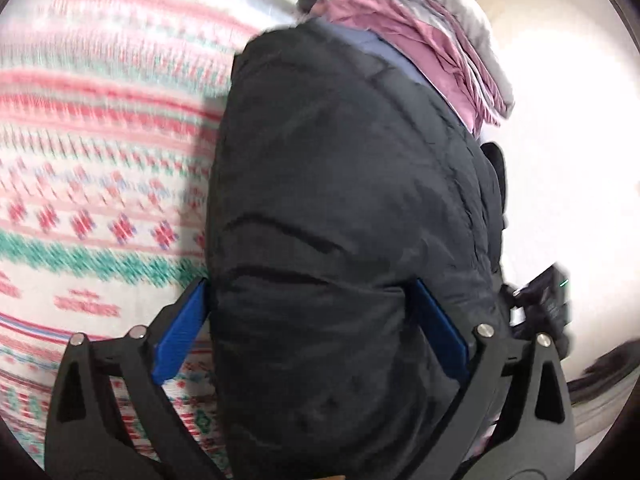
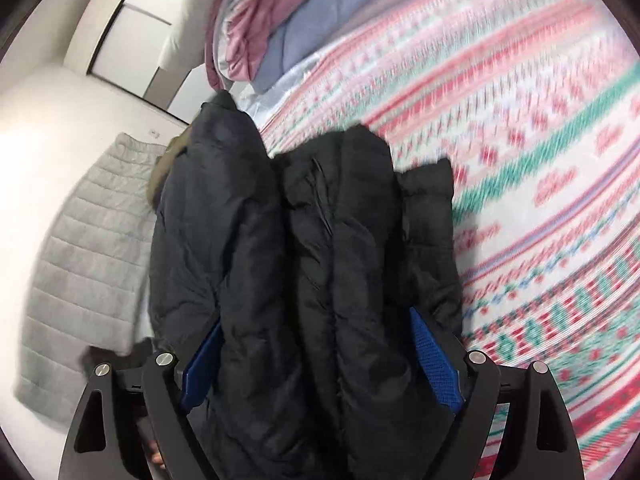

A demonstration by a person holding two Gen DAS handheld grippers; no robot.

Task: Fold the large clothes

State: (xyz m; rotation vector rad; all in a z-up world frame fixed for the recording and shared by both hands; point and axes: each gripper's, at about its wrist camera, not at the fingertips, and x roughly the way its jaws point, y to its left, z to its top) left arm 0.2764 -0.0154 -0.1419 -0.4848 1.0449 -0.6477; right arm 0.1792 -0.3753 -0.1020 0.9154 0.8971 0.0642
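- Between the two blue pads of the left gripper (image 1: 310, 320) sits a fat bunch of the black jacket (image 1: 340, 200). The pads stand wide apart, and both press on the puffy cloth, so this gripper is clamped on the jacket.
- Over on the other side, the right gripper (image 2: 318, 352) has its blue pads wide apart too, with a thick fold of the black jacket (image 2: 304, 260) squeezed between them. It is gripping the jacket as well.
- The jacket is soft and puffy, with stitched lines across it and a smooth, slightly shiny skin. In the right wrist view it hangs in long bumpy rolls with a thin zip line down one roll.
- The jacket hangs over a bed cover (image 1: 100, 160) that is white with pink, red and green knit-style stripes and little flower shapes. The cover looks blurry in both views.
- Past the jacket lies a pile of folded clothes: a pink one (image 1: 420, 40) with wavy folds, a soft blue one (image 2: 316, 32) under it, and a pale grey one (image 1: 452, 4) on top.
- A grey quilted coat (image 2: 88, 248) with puffy rows lies flat on a white surface (image 2: 52, 128), just beside the black jacket in the right wrist view.
- Part of the other gripper (image 1: 540, 304) peeks out from behind the jacket in the left wrist view.
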